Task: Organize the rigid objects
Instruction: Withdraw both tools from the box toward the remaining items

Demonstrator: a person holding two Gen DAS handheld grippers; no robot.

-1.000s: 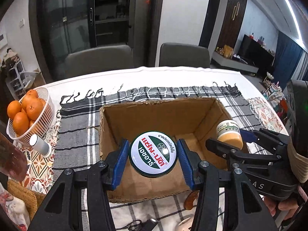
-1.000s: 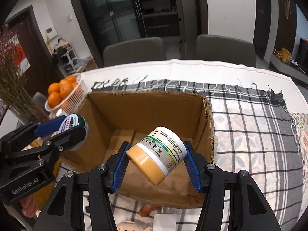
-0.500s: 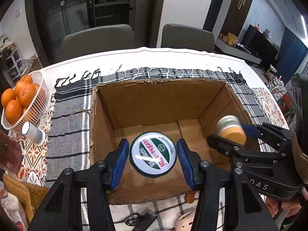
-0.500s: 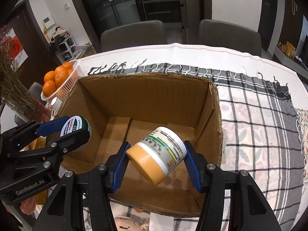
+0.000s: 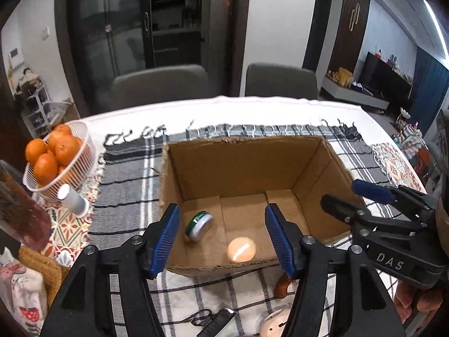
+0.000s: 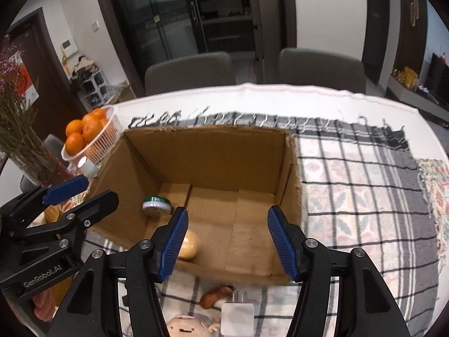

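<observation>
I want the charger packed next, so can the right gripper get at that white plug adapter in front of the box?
Probably yes: the right gripper is open, and the white plug adapter lies uncovered on the cloth below it.

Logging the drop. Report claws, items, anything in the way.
Left claw open, right claw open, both empty. Tin and jar inside box, tin tilted on edge. Nothing blocking the box mouth.
</observation>
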